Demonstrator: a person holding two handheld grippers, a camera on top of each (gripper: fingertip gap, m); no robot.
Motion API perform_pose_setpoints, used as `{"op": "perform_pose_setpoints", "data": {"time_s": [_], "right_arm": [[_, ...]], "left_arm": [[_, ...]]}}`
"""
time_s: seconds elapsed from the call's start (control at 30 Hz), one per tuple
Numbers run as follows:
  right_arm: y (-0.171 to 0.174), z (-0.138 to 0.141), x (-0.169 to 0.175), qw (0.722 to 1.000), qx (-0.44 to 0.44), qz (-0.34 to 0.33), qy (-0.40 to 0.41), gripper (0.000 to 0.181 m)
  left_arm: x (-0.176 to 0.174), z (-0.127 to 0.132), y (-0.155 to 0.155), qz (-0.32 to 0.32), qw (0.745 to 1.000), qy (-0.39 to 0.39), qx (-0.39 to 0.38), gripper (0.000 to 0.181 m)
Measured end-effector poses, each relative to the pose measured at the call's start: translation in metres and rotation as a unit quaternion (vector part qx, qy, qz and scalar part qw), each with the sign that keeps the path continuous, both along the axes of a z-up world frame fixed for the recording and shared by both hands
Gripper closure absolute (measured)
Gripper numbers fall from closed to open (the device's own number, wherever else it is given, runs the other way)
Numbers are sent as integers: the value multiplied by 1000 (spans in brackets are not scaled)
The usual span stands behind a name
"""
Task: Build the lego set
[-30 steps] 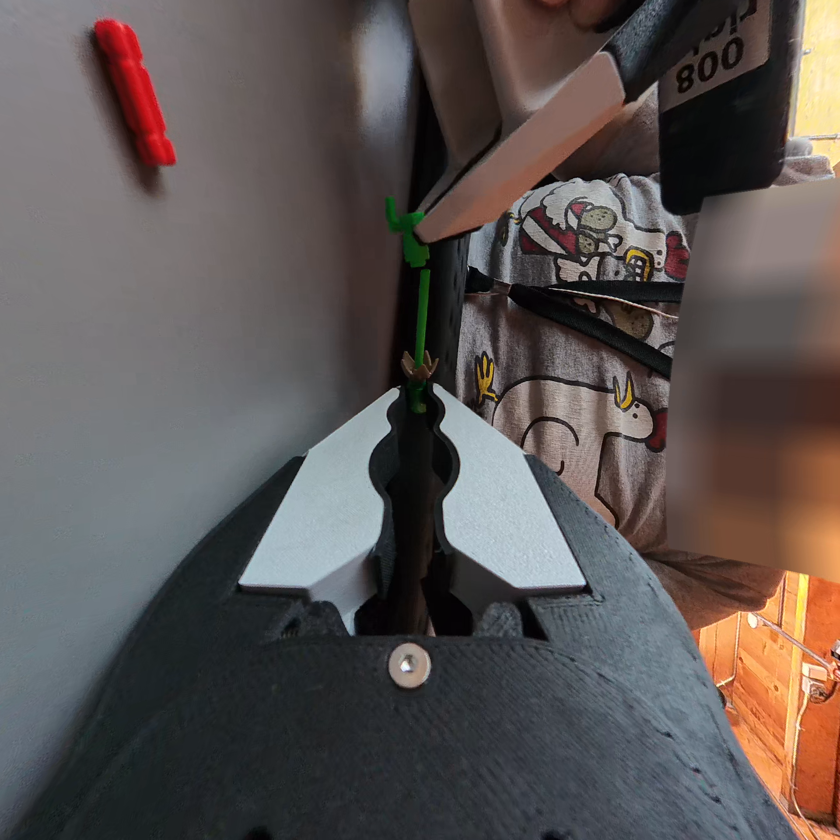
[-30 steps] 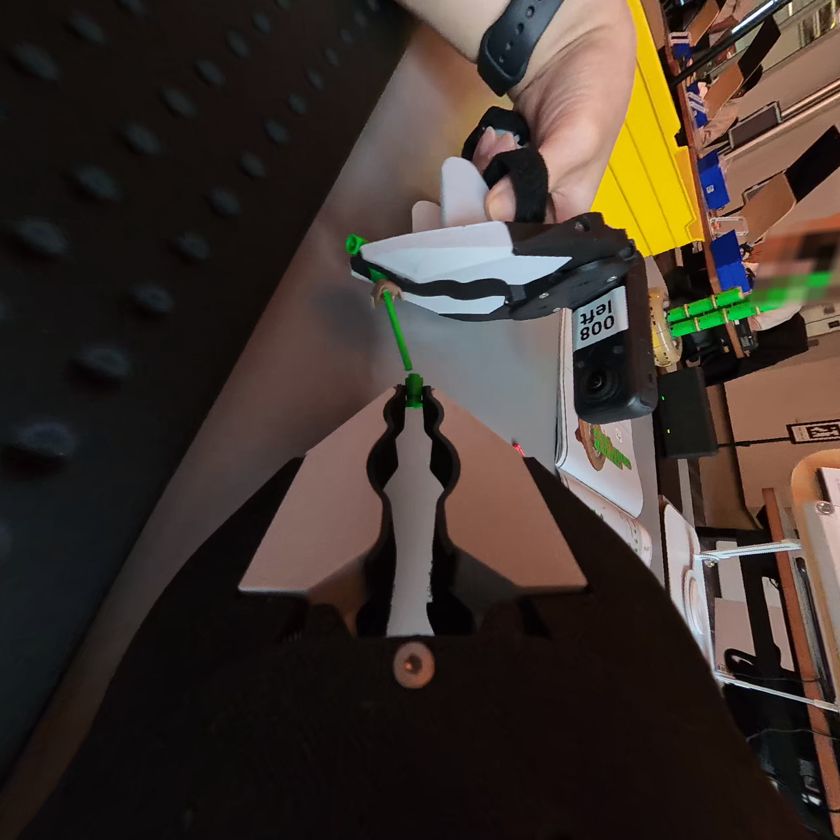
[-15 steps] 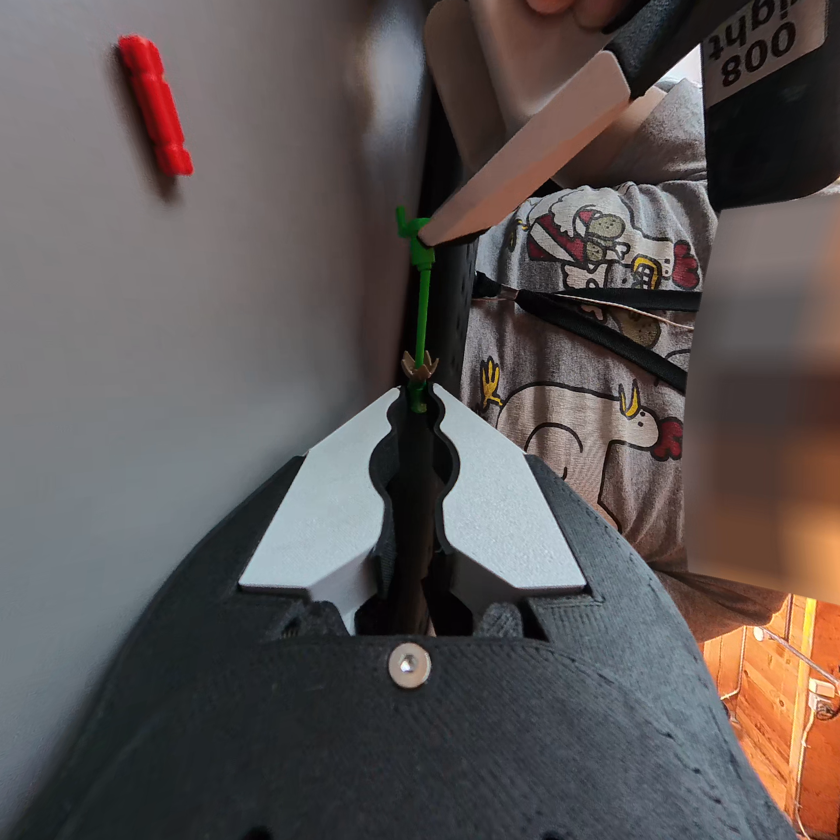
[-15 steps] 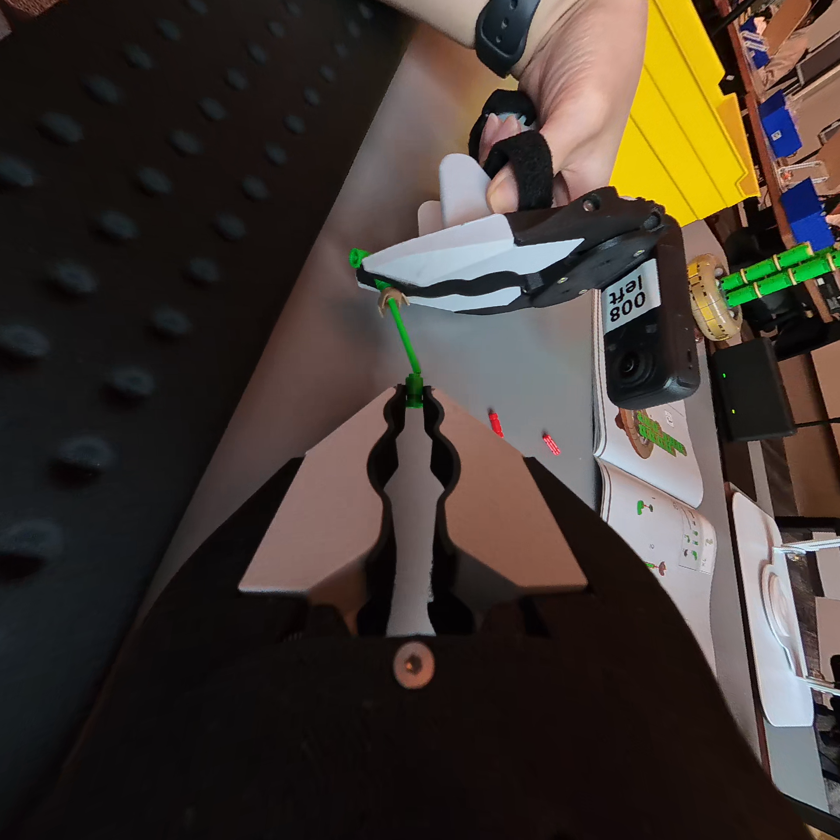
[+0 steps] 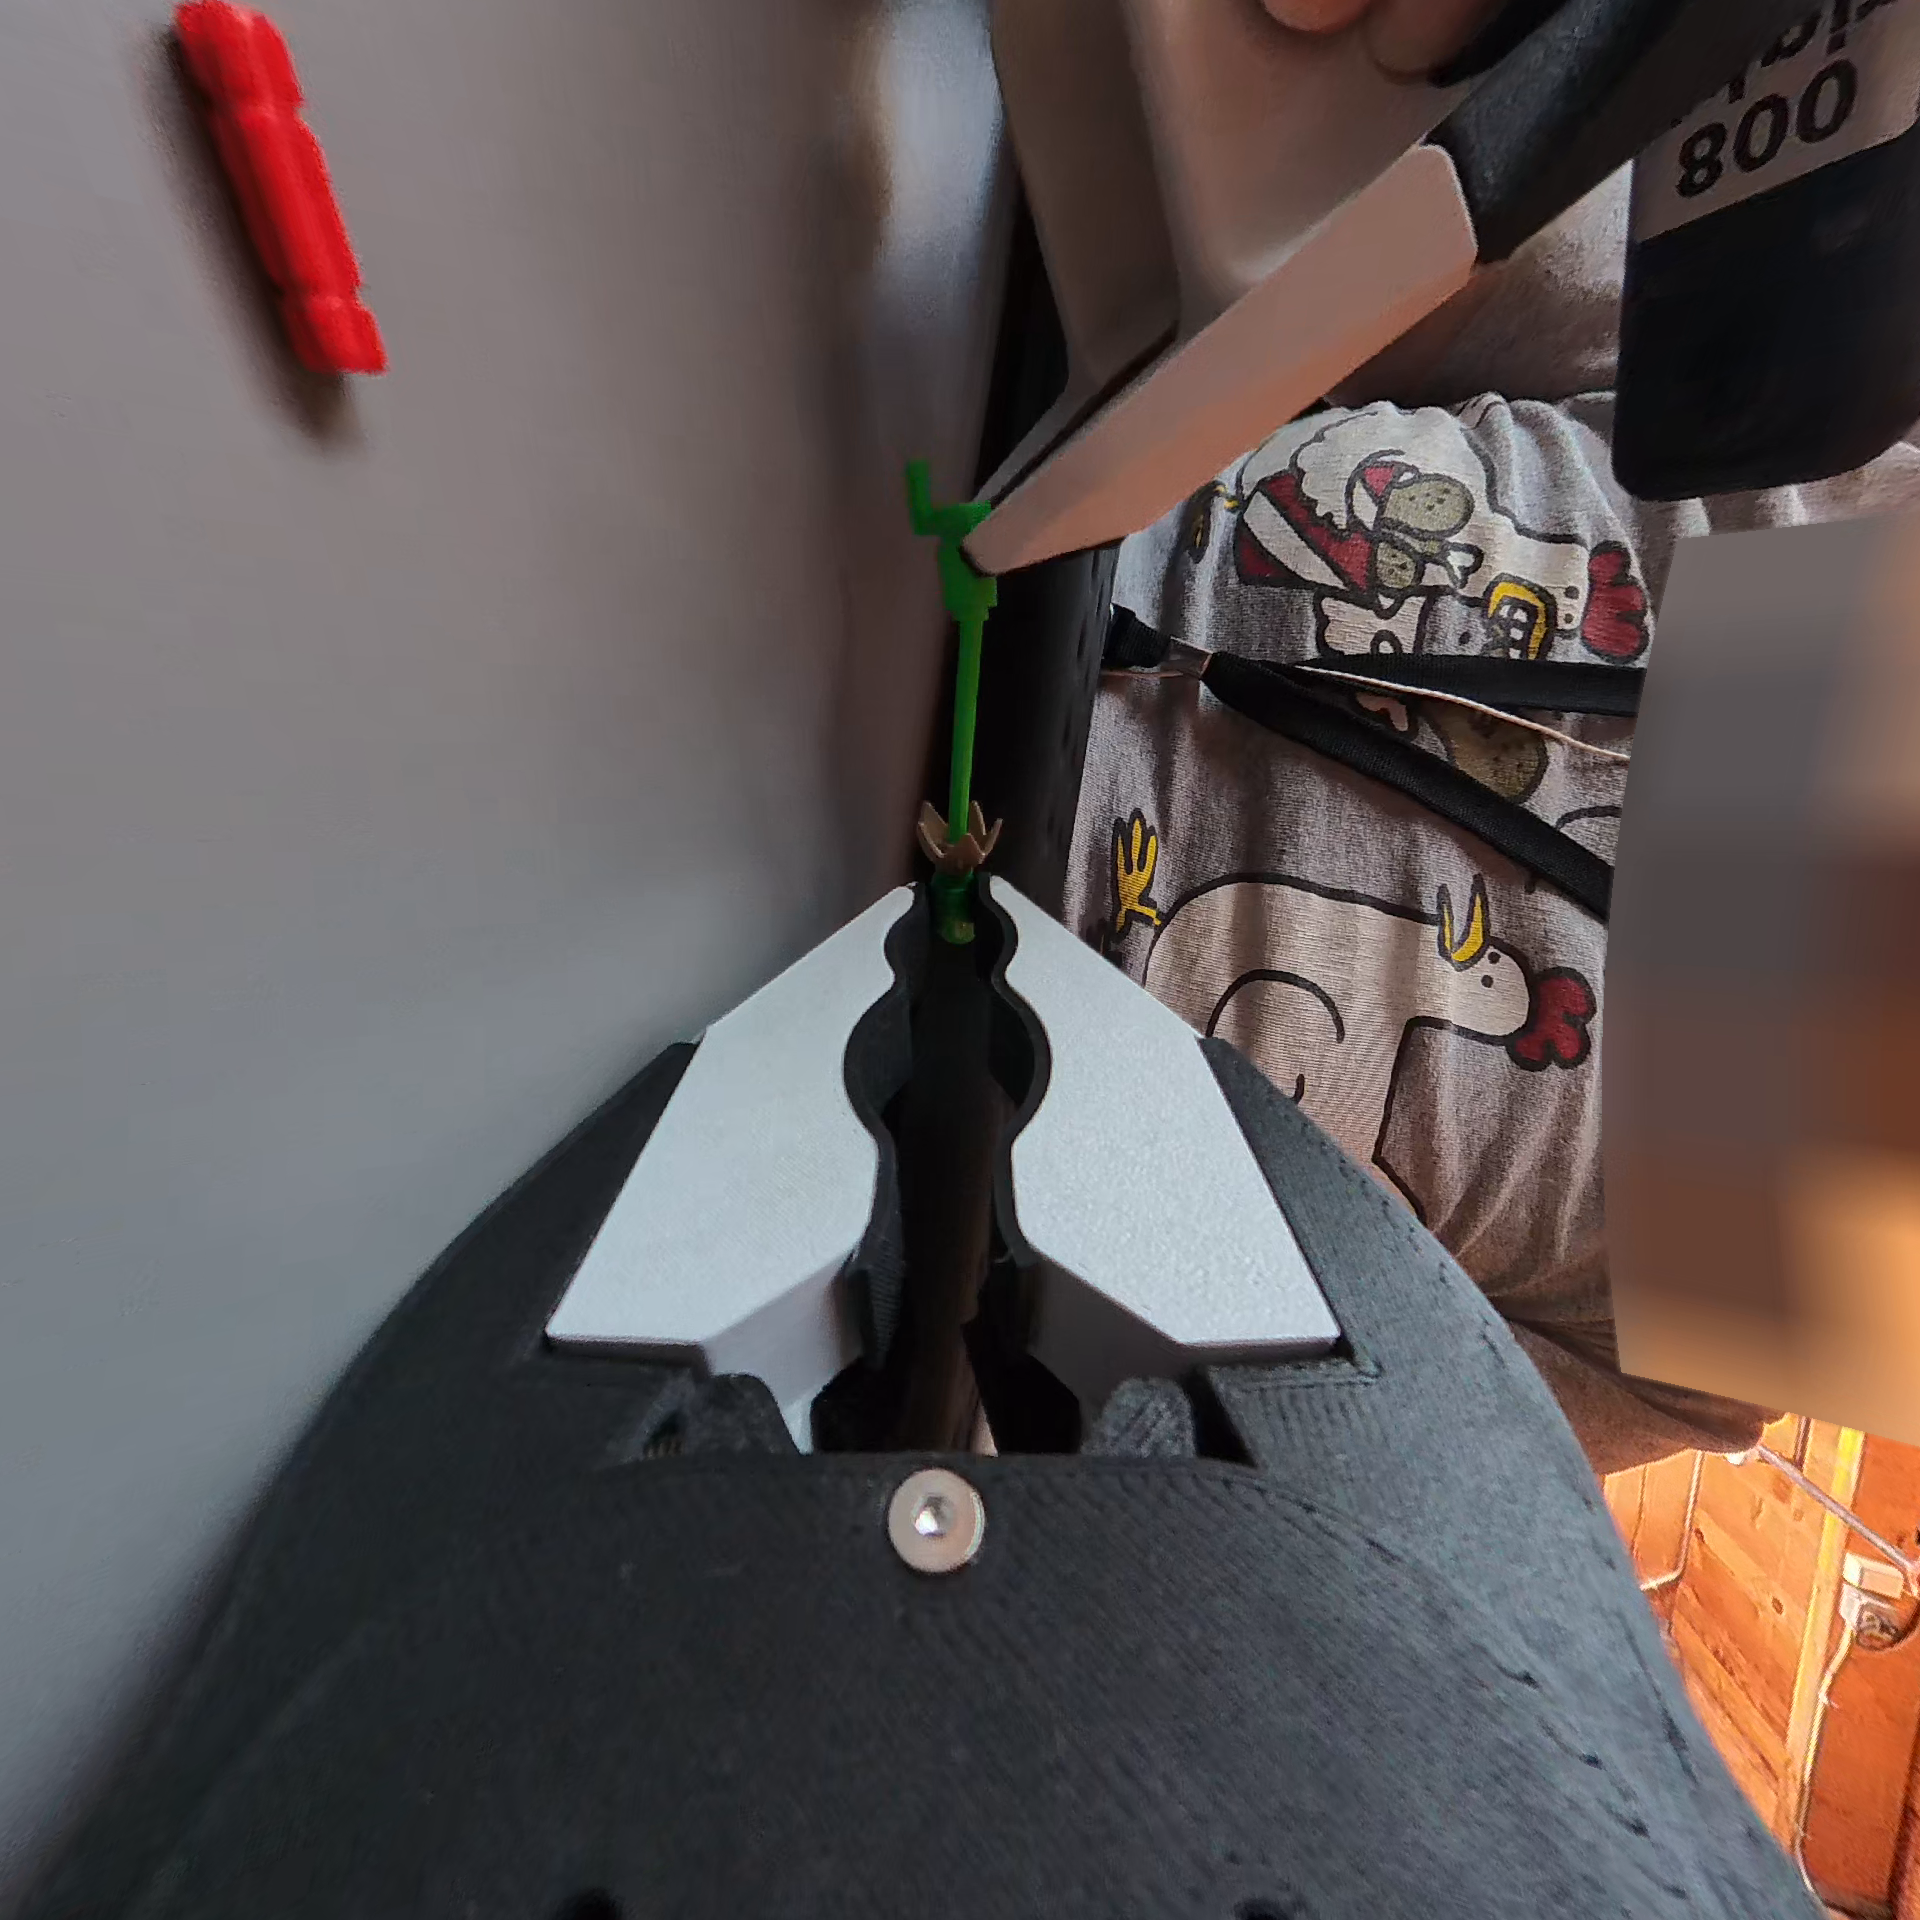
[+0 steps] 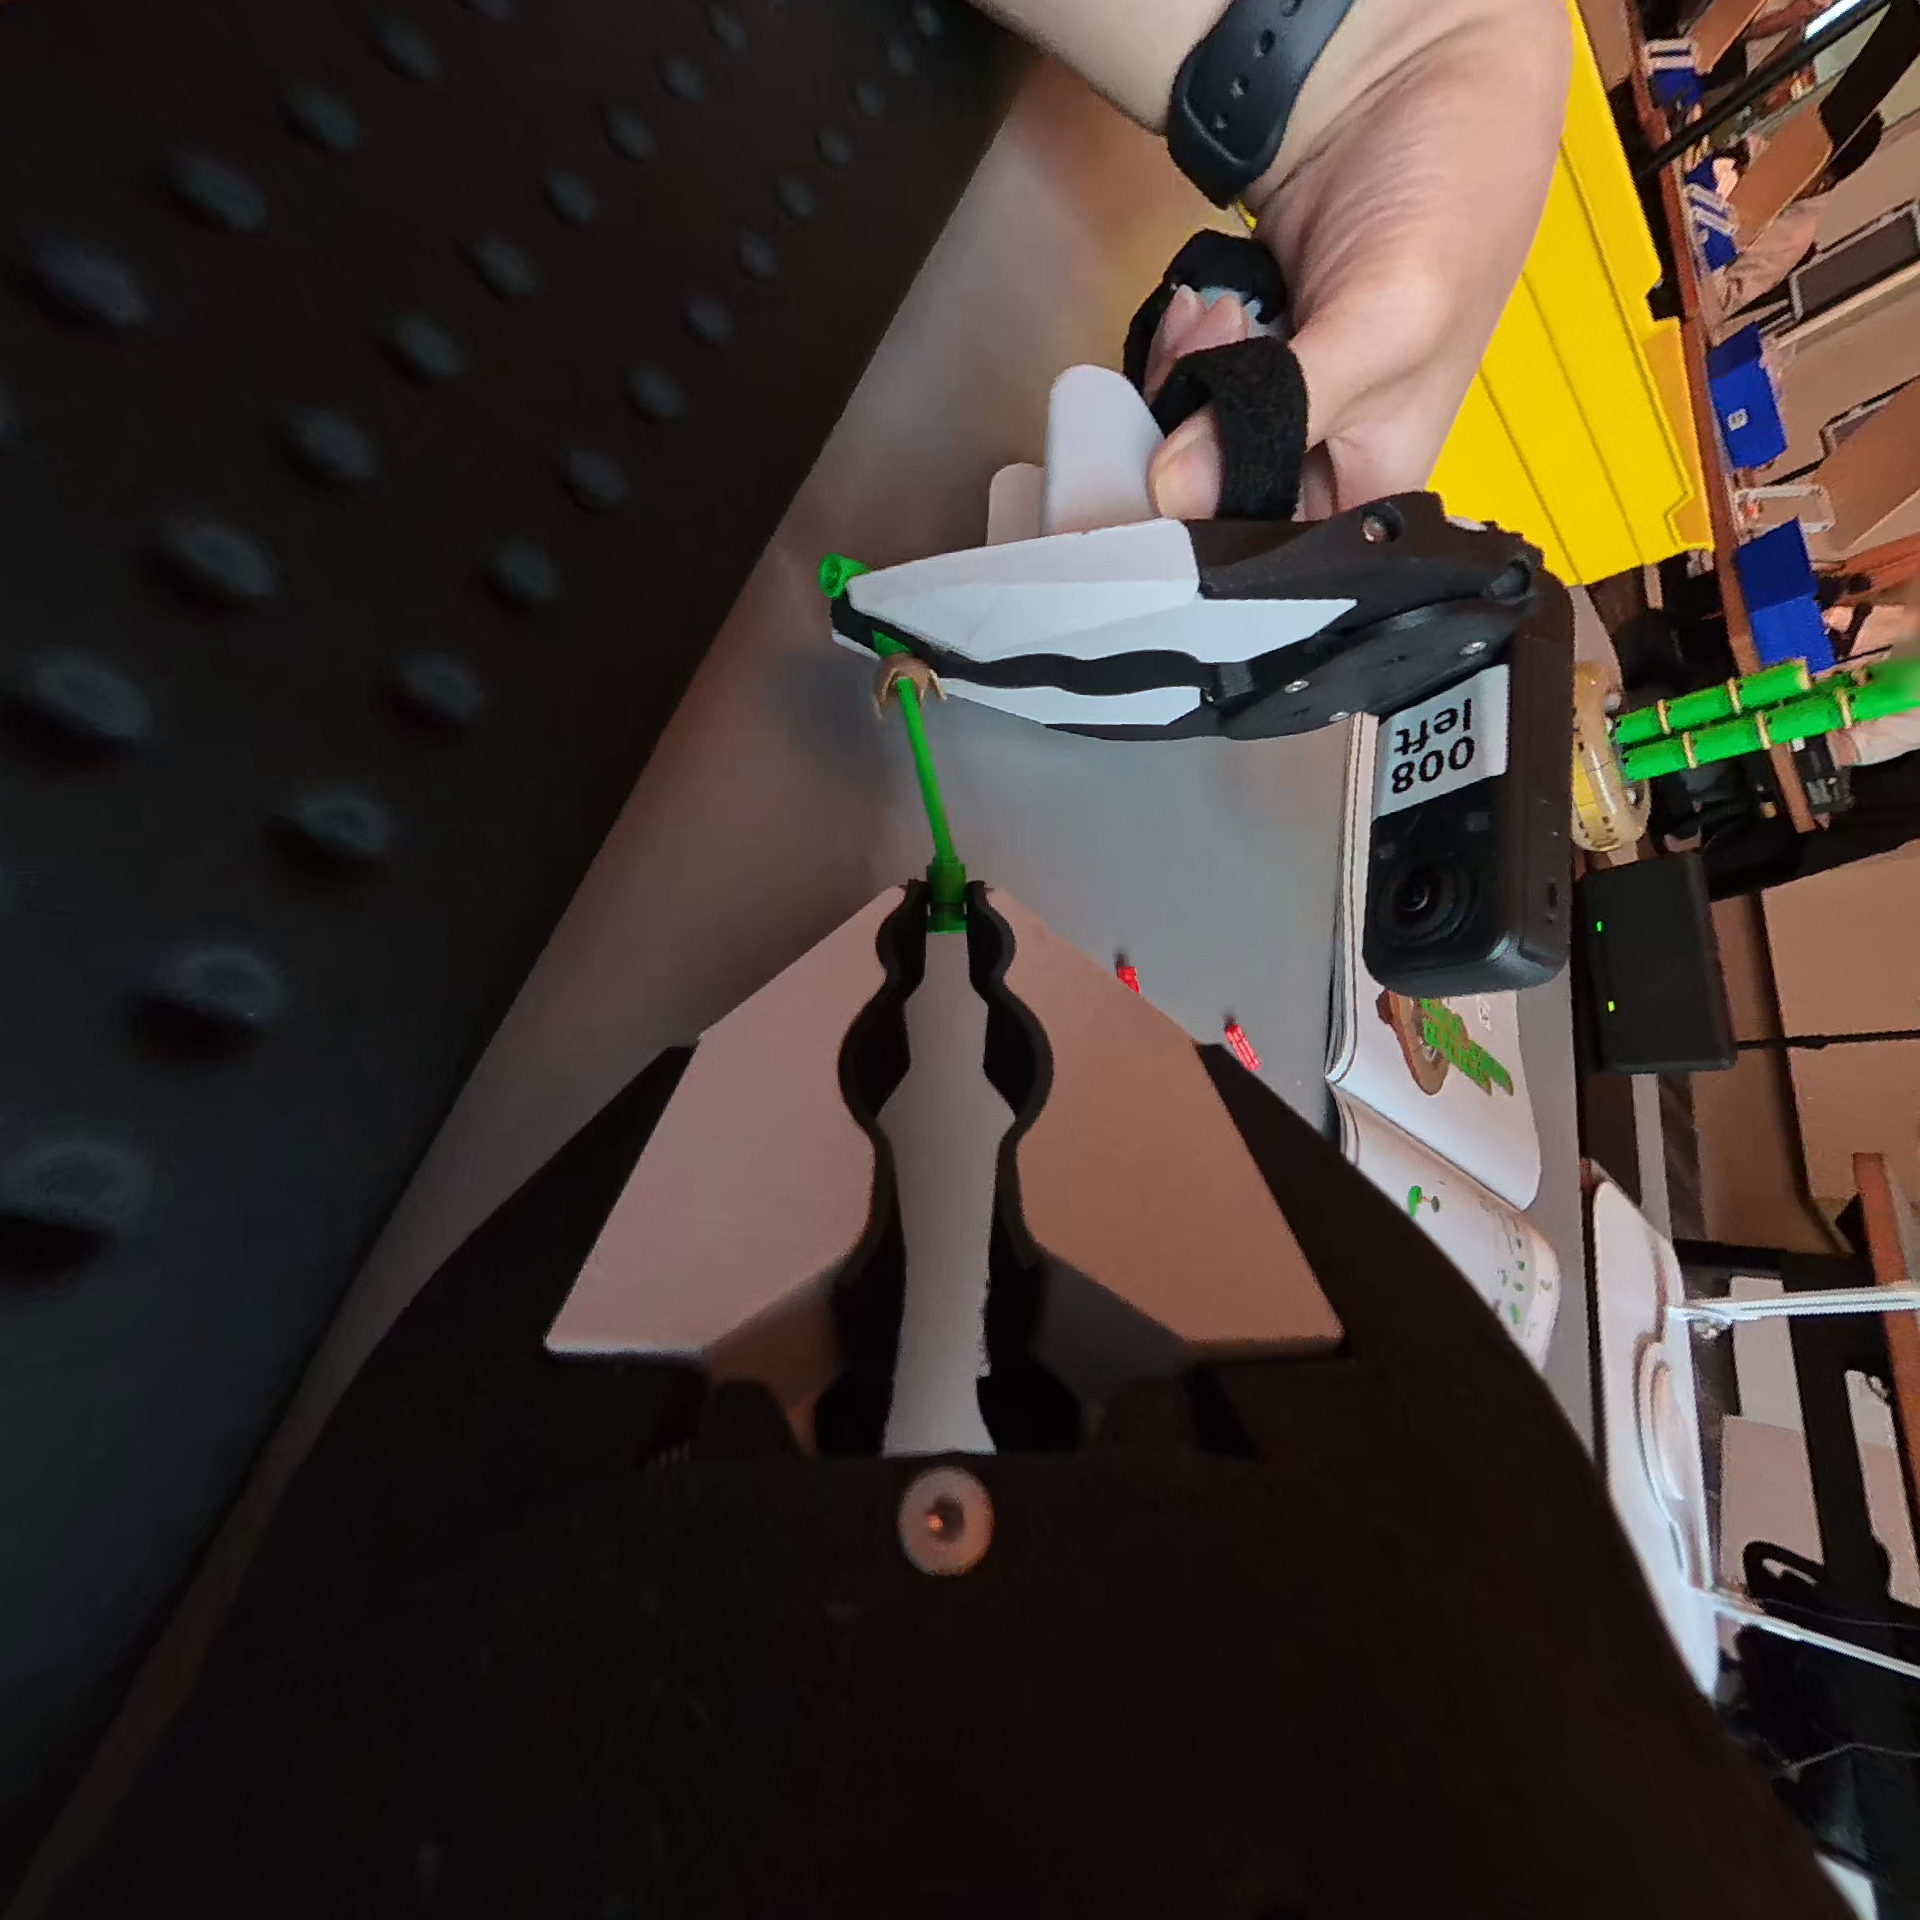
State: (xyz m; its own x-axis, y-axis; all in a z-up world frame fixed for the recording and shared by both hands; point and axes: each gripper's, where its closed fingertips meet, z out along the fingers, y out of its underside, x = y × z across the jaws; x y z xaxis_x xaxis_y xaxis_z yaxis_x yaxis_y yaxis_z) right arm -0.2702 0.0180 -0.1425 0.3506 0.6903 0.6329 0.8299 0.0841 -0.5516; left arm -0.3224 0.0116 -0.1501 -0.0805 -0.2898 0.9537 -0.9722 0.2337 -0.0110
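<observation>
Green stem (image 5: 966,717) held above counter (image 5: 520,727), each end pinched by closed left gripper (image 5: 951,909) and right gripper (image 6: 945,909). Tan collar (image 5: 958,840) beside left fingers (image 5: 790,1122). Risk judged: thin stem bent or snapped by twisting.

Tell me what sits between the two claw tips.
Both views show only the thin green plastic stem, with a small tan crown-shaped piece threaded on it beside the left claw.
</observation>
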Motion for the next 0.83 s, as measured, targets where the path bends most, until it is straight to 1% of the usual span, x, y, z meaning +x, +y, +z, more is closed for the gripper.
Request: {"op": "perform_pose_setpoints", "data": {"time_s": [0.03,0.5,0.63,0.83], "right_arm": [[-1,0,-1,1000,1,5,-3,175],[-3,-4,-3,995,48,3,-83,175],[-7,-8,-6,996,41,10,-82,175],[-4,-9,-6,996,39,-3,-76,175]], "left_arm": [[-1,0,-1,-4,1000,2,-1,175],[-2,-2,-1,-19,1000,-8,9,176],[-4,-5,0,-29,999,-14,20,176],[-4,-6,0,-36,999,-19,25,176]]}}
